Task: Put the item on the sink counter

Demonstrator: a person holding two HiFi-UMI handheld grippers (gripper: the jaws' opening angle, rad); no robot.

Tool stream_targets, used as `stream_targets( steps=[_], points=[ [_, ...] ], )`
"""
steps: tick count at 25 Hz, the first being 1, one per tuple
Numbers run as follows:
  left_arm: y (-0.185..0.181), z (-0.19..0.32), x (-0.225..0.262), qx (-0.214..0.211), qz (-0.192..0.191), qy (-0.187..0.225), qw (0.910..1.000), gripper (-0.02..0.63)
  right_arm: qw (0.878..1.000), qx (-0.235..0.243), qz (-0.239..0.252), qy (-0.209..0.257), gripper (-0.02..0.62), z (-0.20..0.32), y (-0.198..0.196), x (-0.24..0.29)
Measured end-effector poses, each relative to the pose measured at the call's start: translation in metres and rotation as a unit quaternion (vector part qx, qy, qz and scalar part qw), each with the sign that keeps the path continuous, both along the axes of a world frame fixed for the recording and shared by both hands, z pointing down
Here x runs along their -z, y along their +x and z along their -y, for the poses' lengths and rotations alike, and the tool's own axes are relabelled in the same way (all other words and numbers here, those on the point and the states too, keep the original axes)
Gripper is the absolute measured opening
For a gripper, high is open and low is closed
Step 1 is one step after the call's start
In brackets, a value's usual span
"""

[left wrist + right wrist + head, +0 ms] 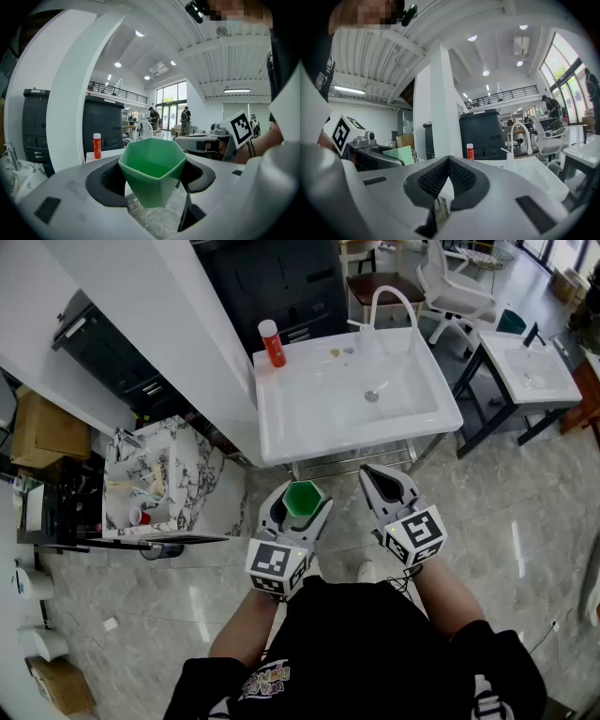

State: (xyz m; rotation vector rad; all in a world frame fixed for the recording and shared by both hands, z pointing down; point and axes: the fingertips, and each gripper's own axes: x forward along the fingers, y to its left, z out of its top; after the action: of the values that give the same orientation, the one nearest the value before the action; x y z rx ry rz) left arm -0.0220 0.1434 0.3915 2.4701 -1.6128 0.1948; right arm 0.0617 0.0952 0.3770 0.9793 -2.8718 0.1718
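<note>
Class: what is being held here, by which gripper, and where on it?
The left gripper holds the green cup by its opposite side walls; right gripper empty.

Saw only the rim and upper wall of the green cup (302, 500) in the head view, the rest sunk behind the pads of the left tongs (300, 493); caught just a pale sliver of it in the right gripper view. Could not read the print on the red tube (272, 343) on the sink bench (281, 418), nor tell what the two small bits (342, 352) beside the faucet (392, 306) were. Lost the white chair (450, 282) to the top edge and the cardboard box (33, 432) to the left edge. Found the far people (186, 119) too small to make out.
</note>
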Motion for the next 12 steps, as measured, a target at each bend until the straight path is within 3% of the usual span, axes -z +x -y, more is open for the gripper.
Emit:
stream_targets(
  steps=[12],
  points=[
    [-0.0040, 0.0040, -0.0005, -0.007, -0.003, 0.002, 1.0000, 0.314, 1.000, -0.007, 0.005, 0.003, 0.054, 0.0034, -0.0037, 0.0001]
  ],
)
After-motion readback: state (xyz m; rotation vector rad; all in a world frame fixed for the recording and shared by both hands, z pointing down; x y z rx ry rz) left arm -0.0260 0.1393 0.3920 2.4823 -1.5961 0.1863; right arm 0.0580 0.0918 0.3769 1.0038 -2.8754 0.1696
